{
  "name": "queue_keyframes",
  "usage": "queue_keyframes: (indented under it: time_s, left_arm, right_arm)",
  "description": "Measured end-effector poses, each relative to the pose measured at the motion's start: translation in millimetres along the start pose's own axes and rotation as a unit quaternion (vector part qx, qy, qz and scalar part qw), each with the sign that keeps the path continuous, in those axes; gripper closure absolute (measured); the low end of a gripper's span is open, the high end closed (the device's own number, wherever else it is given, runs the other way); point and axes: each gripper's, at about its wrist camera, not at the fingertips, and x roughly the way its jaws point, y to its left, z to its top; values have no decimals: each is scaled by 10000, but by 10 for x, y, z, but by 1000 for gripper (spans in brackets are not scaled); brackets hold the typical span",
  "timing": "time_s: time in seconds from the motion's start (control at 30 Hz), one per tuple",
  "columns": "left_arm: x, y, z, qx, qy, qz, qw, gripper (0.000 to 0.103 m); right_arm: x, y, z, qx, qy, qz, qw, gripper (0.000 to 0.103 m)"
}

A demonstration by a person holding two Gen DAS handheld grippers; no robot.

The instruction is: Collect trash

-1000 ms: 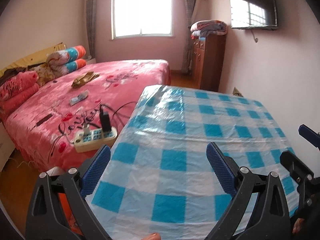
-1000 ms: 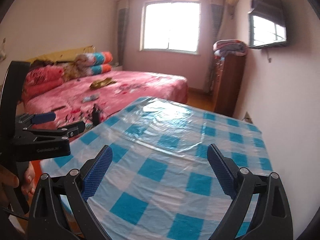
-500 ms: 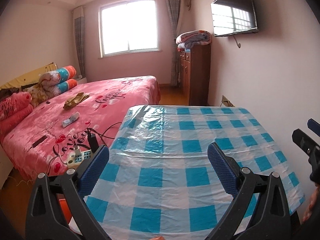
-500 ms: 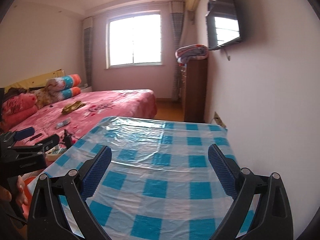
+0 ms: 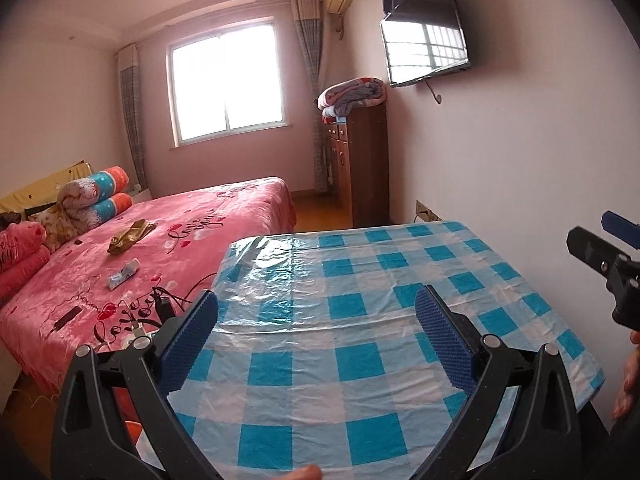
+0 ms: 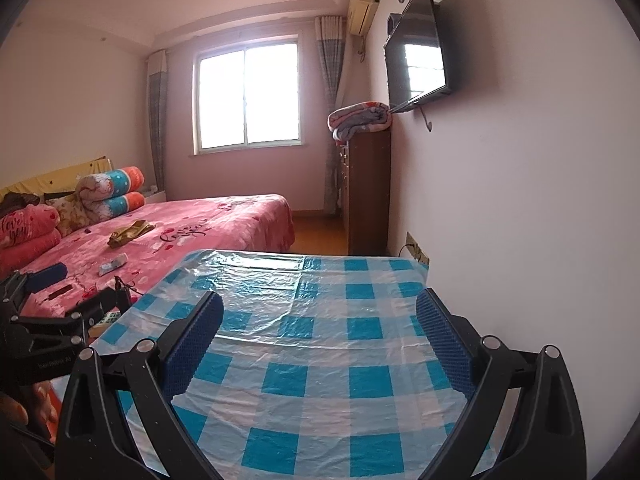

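Bedroom: pink bed point(image 5: 168, 248) beside checked bench point(image 5: 360, 320), wall TV point(image 5: 424, 40). Left hand-held gripper point(image 5: 316, 336) and right hand-held gripper point(image 6: 320, 336) both spread wide, holding nothing, above bench.

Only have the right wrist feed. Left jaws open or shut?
Observer: Open. The left gripper has its jaws wide apart over the checked tablecloth, with nothing between them.
Operator: Anything low beside the table on the bed side? The left gripper blocks my view there.
Observer: An orange object shows low under the left finger, between the bed and the table. It is too hidden to identify.
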Motion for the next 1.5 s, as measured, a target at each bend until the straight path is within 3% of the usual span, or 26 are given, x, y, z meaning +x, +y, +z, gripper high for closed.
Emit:
queue_keyframes:
  time_s: [0.37,0.87,1.5]
  left_arm:
    - [-120,-75,-7,20,-123,-70,9999,4]
    - [-172,-71,-21,20,-126,-131,9998,4]
    - [65,-172,-30,107,67,-167,9998,4]
  right_arm:
    - [-139,-46,13,45,-124,-127,9998,5]
    - [-127,-59,-17,67,44,-139,9999,5]
    - [70,-60,-146,111,271,-13,9996,5]
